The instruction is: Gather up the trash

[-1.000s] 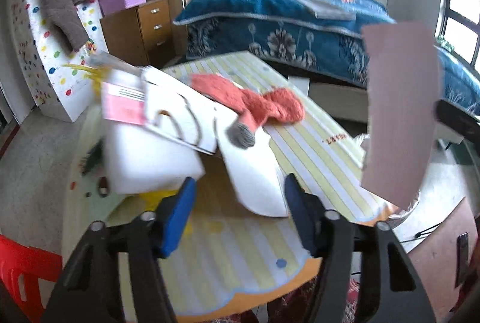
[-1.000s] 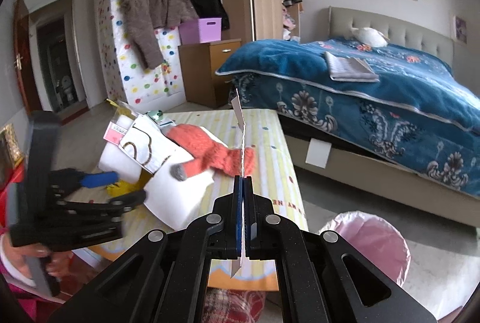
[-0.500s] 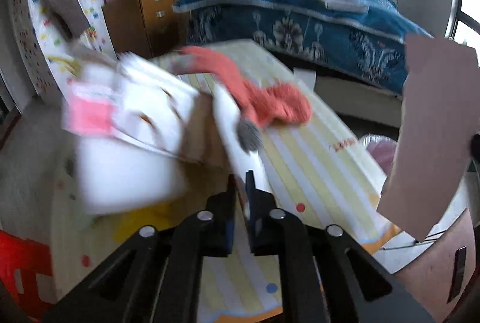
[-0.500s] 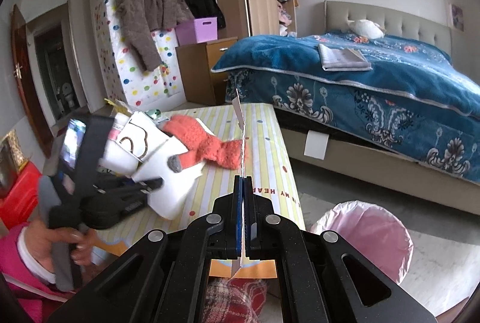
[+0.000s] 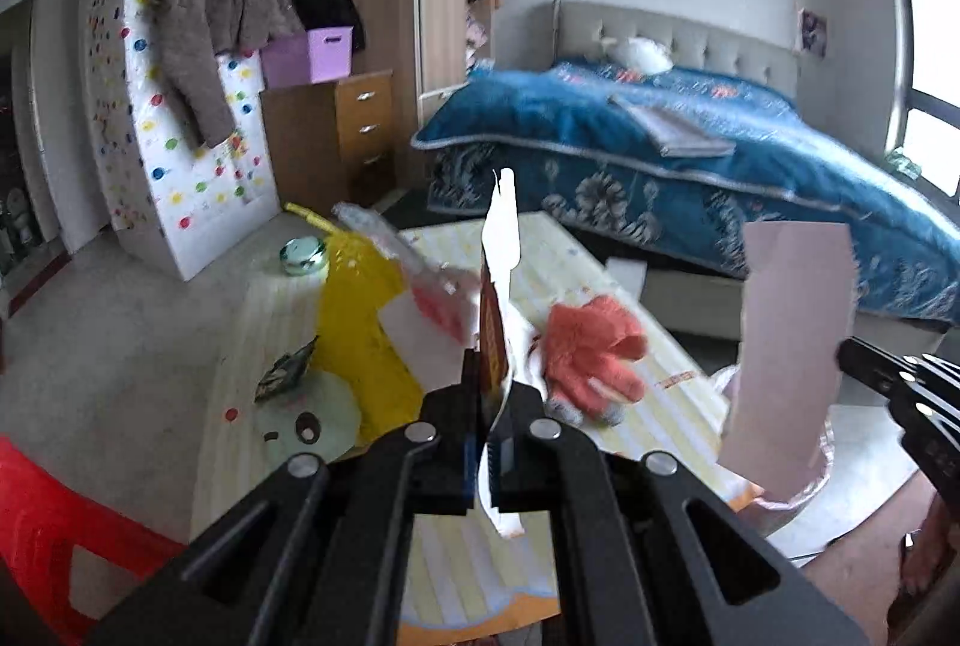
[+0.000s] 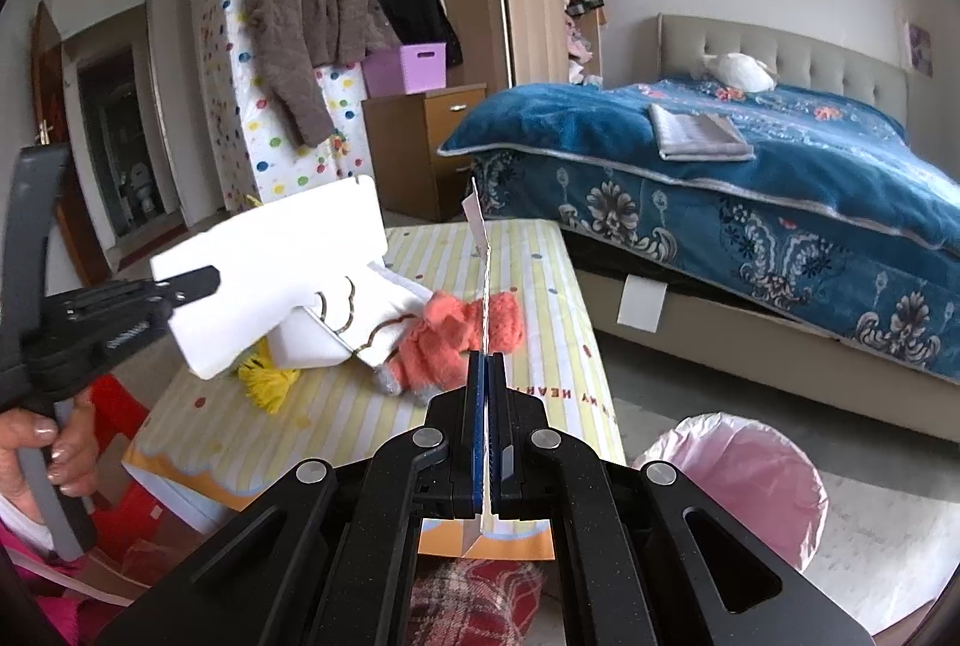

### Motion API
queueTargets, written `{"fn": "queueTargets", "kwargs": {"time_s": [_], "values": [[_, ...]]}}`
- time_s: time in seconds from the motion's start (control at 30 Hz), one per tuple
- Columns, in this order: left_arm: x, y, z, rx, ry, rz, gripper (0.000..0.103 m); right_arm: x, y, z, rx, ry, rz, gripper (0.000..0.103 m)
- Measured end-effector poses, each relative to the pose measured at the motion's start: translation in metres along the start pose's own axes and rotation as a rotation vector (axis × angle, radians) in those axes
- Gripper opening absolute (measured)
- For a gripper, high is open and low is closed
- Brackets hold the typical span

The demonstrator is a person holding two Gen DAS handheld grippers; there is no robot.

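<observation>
Above the striped yellow table's (image 6: 558,346) near edge, both claws are clamped on trash. Left gripper (image 5: 487,457) pinches the white folded cardboard box (image 6: 270,280), right gripper (image 6: 486,466) a thin pinkish card (image 5: 792,346). Next up is probably dropping both into the pink-lined bin (image 6: 738,478).

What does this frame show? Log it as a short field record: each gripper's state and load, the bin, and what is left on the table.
left gripper: shut on white card packaging, raised off the table
right gripper: shut on pale pink paper sheet, seen edge-on in its own view
trash bin: pink liner, on the floor beside the table, to the right gripper's lower right
table: striped yellow top
on table: orange glove, yellow bag, small dark wrapper
</observation>
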State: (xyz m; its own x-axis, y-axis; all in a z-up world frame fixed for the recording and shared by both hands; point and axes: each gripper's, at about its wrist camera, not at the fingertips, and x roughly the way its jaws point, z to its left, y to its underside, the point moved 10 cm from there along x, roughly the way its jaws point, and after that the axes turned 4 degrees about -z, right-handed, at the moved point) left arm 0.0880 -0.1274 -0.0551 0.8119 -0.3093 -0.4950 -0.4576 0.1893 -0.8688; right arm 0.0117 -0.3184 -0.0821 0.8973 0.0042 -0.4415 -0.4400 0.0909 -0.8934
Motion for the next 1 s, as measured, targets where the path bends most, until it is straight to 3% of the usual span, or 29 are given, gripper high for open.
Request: {"fn": "queueTargets", "kwargs": {"time_s": [0.13,0.33,0.67,1.0], "values": [[-0.009,-0.010,-0.022,0.019,0.065,-0.054,0.000,-0.013,-0.008,-0.016,0.013,0.047,-0.031,0.000],[0.007,-0.010,-0.073,0.076,0.170,-0.067,0.000,-0.027,-0.004,-0.054,0.046,0.141,-0.040,0.000],[0.062,0.017,-0.199,0.195,0.363,0.002,0.000,-0.048,0.034,-0.163,0.149,0.371,-0.009,0.000],[0.116,0.041,-0.292,0.282,0.457,0.096,0.000,-0.031,0.073,-0.242,0.274,0.445,0.027,0.001]]}}
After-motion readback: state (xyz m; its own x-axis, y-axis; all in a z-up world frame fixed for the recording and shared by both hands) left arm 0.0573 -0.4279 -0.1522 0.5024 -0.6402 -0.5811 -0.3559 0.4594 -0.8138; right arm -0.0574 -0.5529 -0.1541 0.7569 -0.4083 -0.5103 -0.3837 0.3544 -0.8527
